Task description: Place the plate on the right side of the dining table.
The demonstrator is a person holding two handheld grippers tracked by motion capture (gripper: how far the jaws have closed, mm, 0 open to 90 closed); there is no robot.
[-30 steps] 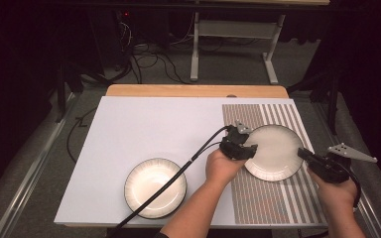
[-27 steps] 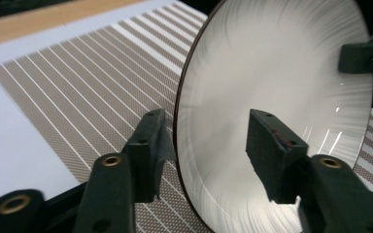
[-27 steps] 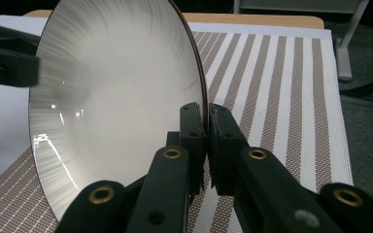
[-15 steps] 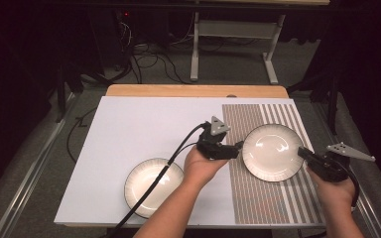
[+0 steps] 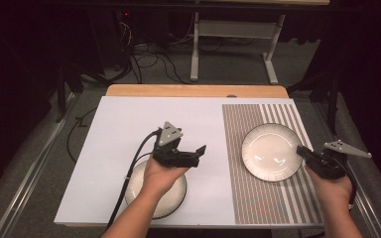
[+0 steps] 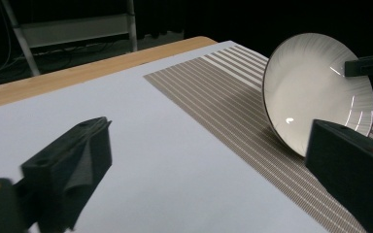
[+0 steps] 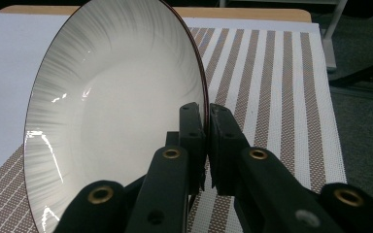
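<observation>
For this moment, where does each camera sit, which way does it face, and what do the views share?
High view: above the person's side, looking forward and down; forearms, left hand-held gripper open, right hand-held gripper.
Left gripper view: looks between open jaws across the white mat.
Right gripper view: looks along jaws shut on the plate rim.
Shared: that plate, the striped placemat.

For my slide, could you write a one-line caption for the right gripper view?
Right hand-held gripper shut on the rim of a white plate above the striped placemat.

The left gripper [image 5: 198, 154] lets go of the striped-mat plate [image 5: 272, 151], slides toward nine o'clock, jaws just opening, nothing between them.
</observation>
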